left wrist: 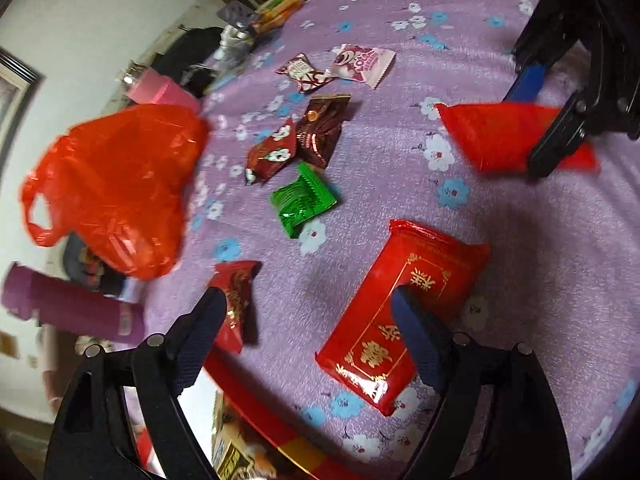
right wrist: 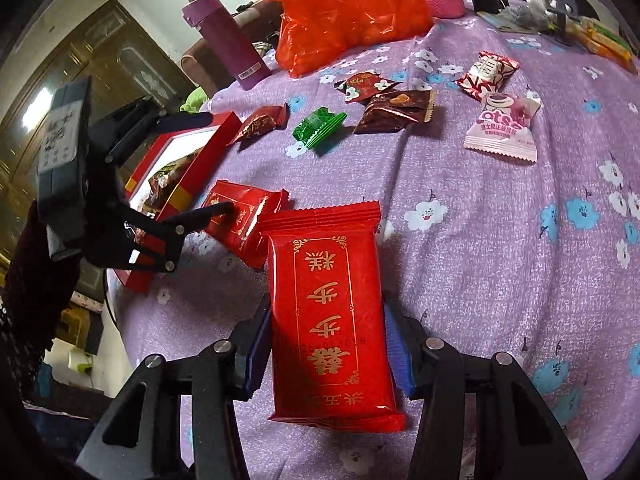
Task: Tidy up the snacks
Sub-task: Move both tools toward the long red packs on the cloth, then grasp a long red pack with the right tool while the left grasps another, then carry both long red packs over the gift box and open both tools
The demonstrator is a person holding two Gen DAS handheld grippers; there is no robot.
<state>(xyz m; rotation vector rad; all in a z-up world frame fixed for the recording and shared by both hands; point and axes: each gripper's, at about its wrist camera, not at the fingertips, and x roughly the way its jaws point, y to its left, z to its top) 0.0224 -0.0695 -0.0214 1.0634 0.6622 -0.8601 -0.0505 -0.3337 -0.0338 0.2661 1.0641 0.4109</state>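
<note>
- Right claw (right wrist: 326,364): clamped on a long red snack pack (right wrist: 330,320) with gold lettering, pads pressed on both long edges. Pack fills the 6 o'clock half of the right wrist view and is raised over the purple floral tabletop (right wrist: 500,240).
- Left claw (left wrist: 308,340): fingers apart, nothing gripped. One finger sits over a flat red pack (left wrist: 420,300) lying on the tabletop; the other is just beside a small red candy (left wrist: 236,296) at 7 o'clock.
- Open red box (right wrist: 188,168) at the tabletop edge, 9 o'clock in the right view, just beside the left claw; wrapped sweets inside.
- Loose snacks mid-table: green candy (left wrist: 304,200), brown packet (left wrist: 324,132), dark red candy (left wrist: 272,152), pink-white packet (right wrist: 504,128), red-white candy (right wrist: 486,74).
- Orange-red plastic bag (right wrist: 344,12) at 12 o'clock, purple bottle (right wrist: 228,44) beside it at 11.
</note>
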